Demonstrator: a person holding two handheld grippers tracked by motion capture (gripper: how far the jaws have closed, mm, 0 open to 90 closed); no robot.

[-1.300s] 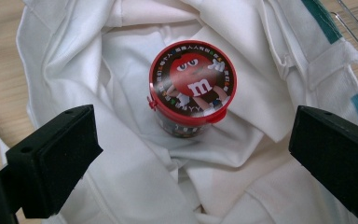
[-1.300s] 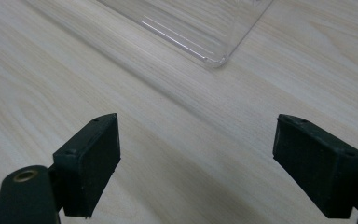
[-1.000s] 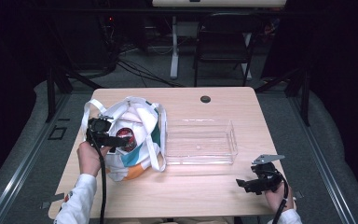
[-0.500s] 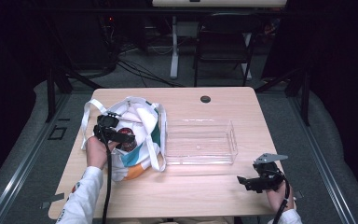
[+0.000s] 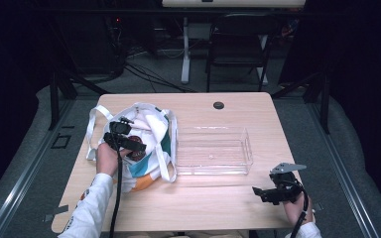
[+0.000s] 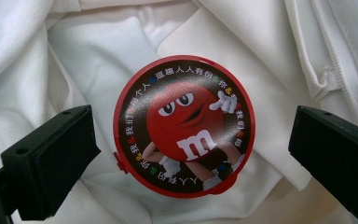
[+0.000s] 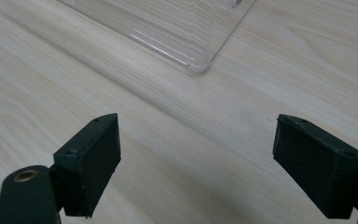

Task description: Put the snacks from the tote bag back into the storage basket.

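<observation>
Left gripper view shows the left gripper (image 6: 186,154) spread wide either side of a round red candy tin (image 6: 184,126) lying on the white tote bag (image 6: 98,51), at the table's left; lower squarely, pinch only the rim, avoid snagging cloth; right gripper (image 7: 196,163) idles wide.
</observation>
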